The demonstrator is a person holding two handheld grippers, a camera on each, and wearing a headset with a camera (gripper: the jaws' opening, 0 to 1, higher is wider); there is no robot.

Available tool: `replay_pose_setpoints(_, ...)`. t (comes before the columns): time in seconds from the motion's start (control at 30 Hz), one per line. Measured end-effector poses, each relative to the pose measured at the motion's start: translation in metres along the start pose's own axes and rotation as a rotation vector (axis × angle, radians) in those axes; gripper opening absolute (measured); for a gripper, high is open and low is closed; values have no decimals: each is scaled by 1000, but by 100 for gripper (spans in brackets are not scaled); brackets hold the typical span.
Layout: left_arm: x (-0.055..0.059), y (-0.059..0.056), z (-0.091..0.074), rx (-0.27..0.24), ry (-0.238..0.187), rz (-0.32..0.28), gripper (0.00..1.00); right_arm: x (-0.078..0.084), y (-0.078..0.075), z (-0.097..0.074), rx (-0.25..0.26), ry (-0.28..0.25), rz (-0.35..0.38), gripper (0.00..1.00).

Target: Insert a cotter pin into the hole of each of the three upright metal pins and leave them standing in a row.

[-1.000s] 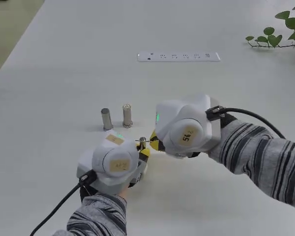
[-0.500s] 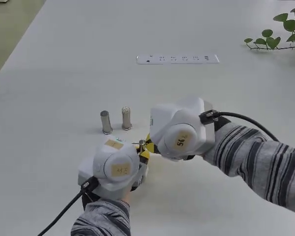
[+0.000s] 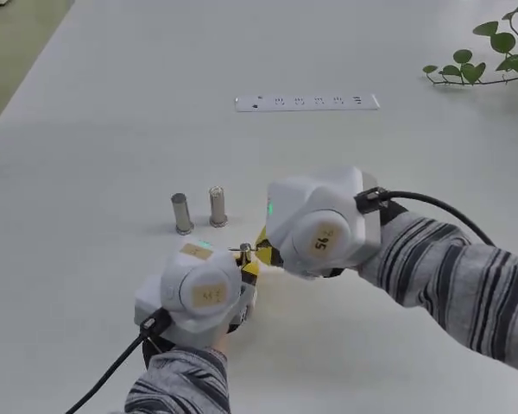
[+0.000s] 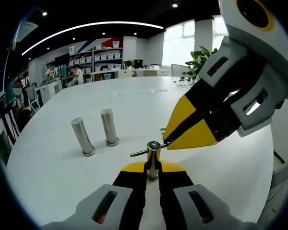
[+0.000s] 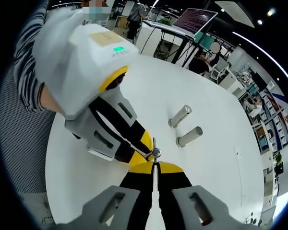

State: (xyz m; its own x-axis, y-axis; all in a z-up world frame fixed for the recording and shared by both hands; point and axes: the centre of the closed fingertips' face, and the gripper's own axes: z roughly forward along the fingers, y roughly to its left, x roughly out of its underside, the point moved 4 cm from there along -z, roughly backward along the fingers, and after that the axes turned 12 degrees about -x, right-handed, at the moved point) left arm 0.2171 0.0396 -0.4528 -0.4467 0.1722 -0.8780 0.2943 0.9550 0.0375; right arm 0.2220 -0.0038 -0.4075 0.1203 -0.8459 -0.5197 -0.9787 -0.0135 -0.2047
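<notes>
Grips a metal pin (image 4: 152,160) low on its shaft in the left gripper (image 4: 152,168), jaws drawn narrow around it, yellow tips on either side. Keeps it upright on the desk (image 3: 86,164), well in from the left edge and on the near side of the power strip (image 3: 306,102).

Pinches a cotter pin (image 4: 140,153) in the right gripper (image 4: 166,141), jaws closed to a thin slit on its end. Meets the metal pin's head from the right, tips just beside it. Shows, in the left gripper view, the thin wire sticking out on the far side of the head, apparently passed through the hole. Looks, in the right gripper view, straight along the wire (image 5: 153,143) from the right gripper (image 5: 155,165) to the round head (image 5: 156,153), with the left gripper's yellow tips touching in from the left.

In the head view, brings the left gripper (image 3: 249,266) and right gripper (image 3: 263,248) tip to tip, white housings covering most of the joint.

Leaves two other metal pins (image 3: 182,213) standing side by side, apart from each other, just beyond the grippers toward the far edge. No cotter pin discernible on either.

Striped sleeves (image 3: 449,285) at the near side; a plant (image 3: 488,56) toward the far right corner.
</notes>
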Motion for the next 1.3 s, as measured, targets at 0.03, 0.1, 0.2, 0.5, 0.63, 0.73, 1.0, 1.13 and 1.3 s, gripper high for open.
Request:
replay_pose_setpoints(0.03, 0, 0, 0, 0, 0, -1, 5, -1, 0, 0, 0, -1, -1, 0)
replay_pose_setpoints(0.1, 0, 0, 0, 0, 1, -5, 5, -1, 0, 1, 0, -1, -3, 0)
replay_pose_setpoints(0.2, 0, 0, 0, -2, 1, -4, 5, -3, 1, 1, 0, 0, -11, 0)
replay_pose_setpoints(0.5, 0, 0, 0, -5, -9, 37, 5, -1, -1, 0, 16, -1, 30, 0)
replay_pose_setpoints(0.63, 0, -1, 0, 2, -11, 45, 5, 8, -7, -4, 55, -16, 129, 11)
replay_pose_setpoints(0.73, -1, 0, 1, 8, -10, 40, 5, 14, -9, -7, 61, -64, 239, 15)
replay_pose_setpoints(1.0, -11, 10, 3, 24, -26, 16, 5, 23, -14, -14, 97, -182, 384, 28)
replay_pose_setpoints(1.13, -17, 25, 5, 0, -33, 10, 5, 26, -14, -15, 103, -204, 414, 30)
replay_pose_setpoints(1.3, -14, 46, 6, -42, -19, 13, 5, 28, -12, -13, 104, -223, 444, 31)
